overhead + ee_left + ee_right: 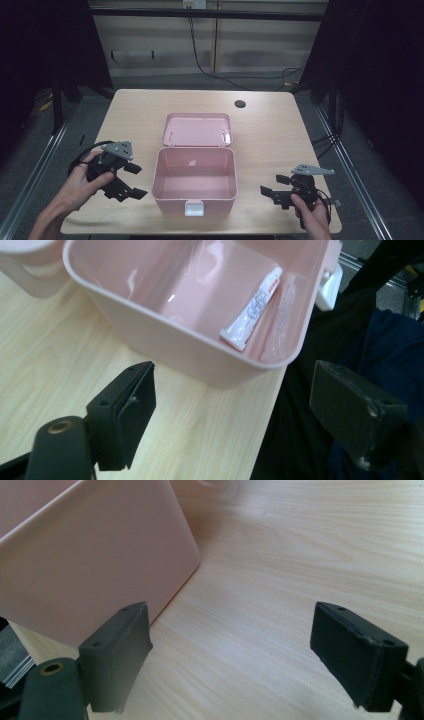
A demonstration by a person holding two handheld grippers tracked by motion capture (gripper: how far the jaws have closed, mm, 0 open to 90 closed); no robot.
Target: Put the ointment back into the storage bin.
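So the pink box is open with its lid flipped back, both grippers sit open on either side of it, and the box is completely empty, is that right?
Not quite. The pink box is not empty: the left gripper view shows a small white tube lying inside, against one wall. The rest holds: in the high view the lid is flipped back, and the left gripper and right gripper sit open either side.

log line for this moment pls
left claw: open, empty | right claw: open, empty | pink box: lid open | tube: inside box
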